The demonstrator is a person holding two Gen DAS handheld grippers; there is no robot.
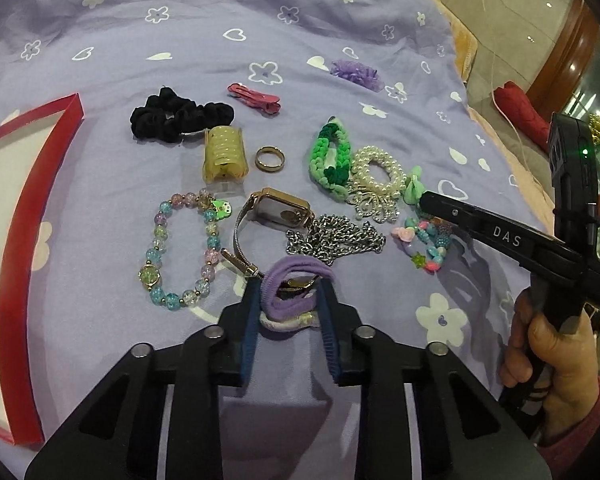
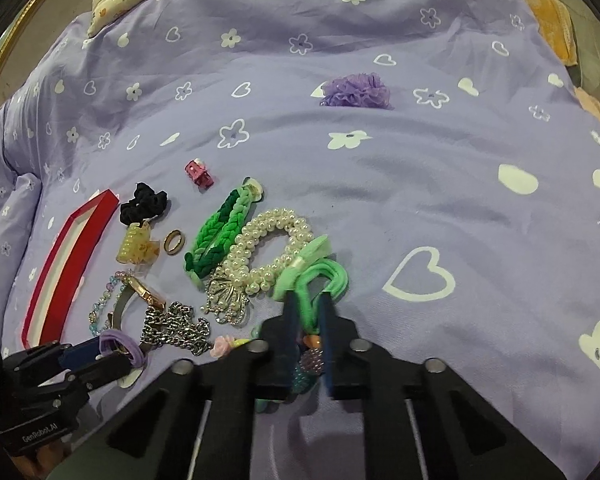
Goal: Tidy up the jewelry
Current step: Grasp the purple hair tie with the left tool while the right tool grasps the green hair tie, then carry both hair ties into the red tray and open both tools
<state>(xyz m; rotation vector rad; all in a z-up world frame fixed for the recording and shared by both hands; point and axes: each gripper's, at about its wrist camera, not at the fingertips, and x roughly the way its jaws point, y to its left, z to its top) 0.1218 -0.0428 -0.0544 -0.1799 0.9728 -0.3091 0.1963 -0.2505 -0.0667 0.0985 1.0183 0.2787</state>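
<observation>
Jewelry lies scattered on a purple flowered bedsheet [image 1: 260, 20]. My left gripper [image 1: 288, 292] has its fingers around a purple hair tie [image 1: 296, 280] that lies near the gold watch [image 1: 278, 210]; it also shows in the right wrist view [image 2: 112, 354]. My right gripper [image 2: 308, 300] is shut on a light green hair tie [image 2: 320, 276] beside the pearl bracelet [image 2: 272, 248]. In the left wrist view the right gripper [image 1: 424, 200] touches that green tie [image 1: 414, 188]. A red tray [image 1: 24, 216] lies at the left.
On the sheet lie a black scrunchie [image 1: 176, 118], yellow claw clip [image 1: 224, 156], gold ring [image 1: 270, 159], green braided band [image 1: 330, 156], silver chain [image 1: 336, 238], pastel bead bracelet [image 1: 184, 248], colourful bead bracelet [image 1: 428, 244], pink clip [image 1: 254, 98] and purple mesh flower [image 1: 356, 72].
</observation>
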